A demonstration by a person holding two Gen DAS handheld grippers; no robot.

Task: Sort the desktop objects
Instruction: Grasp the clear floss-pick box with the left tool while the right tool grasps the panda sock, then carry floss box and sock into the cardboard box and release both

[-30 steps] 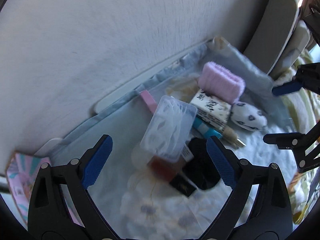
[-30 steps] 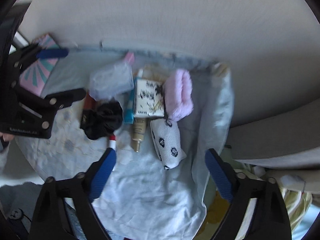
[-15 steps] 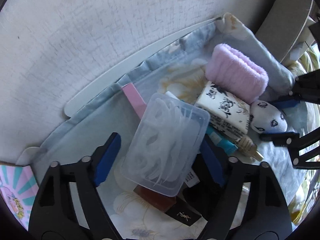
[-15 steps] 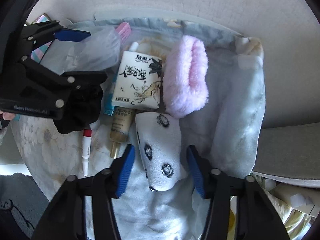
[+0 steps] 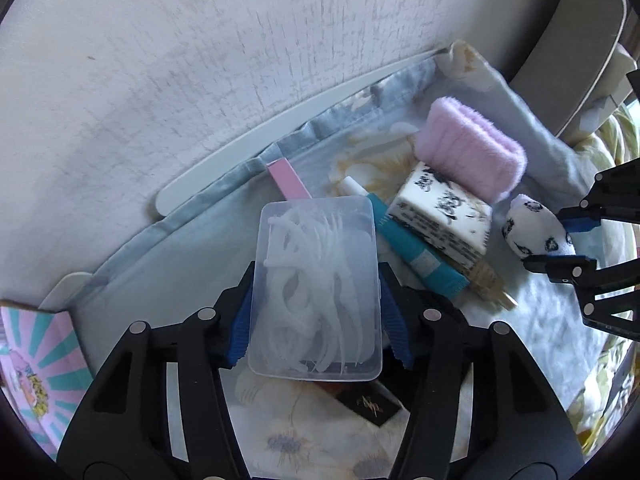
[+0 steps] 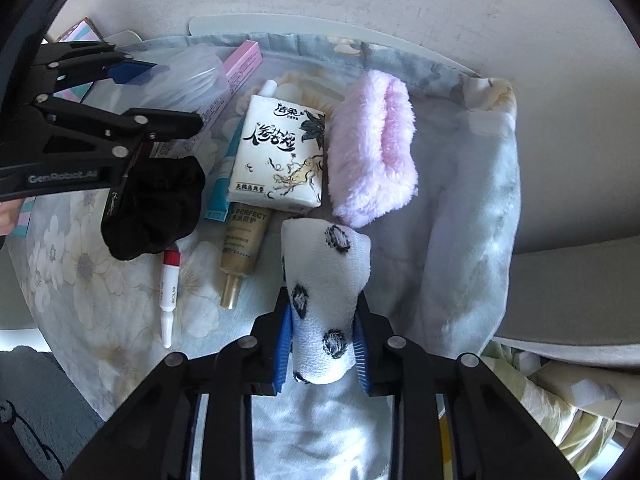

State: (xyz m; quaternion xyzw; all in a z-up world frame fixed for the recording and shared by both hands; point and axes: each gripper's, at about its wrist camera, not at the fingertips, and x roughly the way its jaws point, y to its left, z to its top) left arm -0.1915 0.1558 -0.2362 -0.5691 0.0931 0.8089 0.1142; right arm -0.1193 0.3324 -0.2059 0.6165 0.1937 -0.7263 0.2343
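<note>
The left gripper (image 5: 316, 316) has just been closing, and its blue pads (image 5: 240, 320) now sit against the two long sides of the clear plastic box of floss picks (image 5: 316, 292), pinching it across its narrow width. The box's long axis runs straight ahead of the fingers, so most of its length juts out beyond the tips; the hold is on the near half, and a lift will probably let the far end sag unless the wrist stays level. The box rests on top of a dark cosmetics carton (image 5: 368, 404) and a black cloth (image 6: 154, 208), with a pink carton (image 5: 288, 180) and a teal tube (image 5: 416, 256) just beyond.

The right gripper (image 6: 324, 336) has likewise just been closing, and it squeezes the near end of a white spotted sock (image 6: 324, 280), whose length also points away from the fingers toward the tissue pack (image 6: 280, 160) and the pink fluffy roll (image 6: 372, 152), touching both or nearly so. Each hand is nearest its own item, well apart on the floral cloth (image 6: 80, 272), so neither lift should cross the other.
</note>
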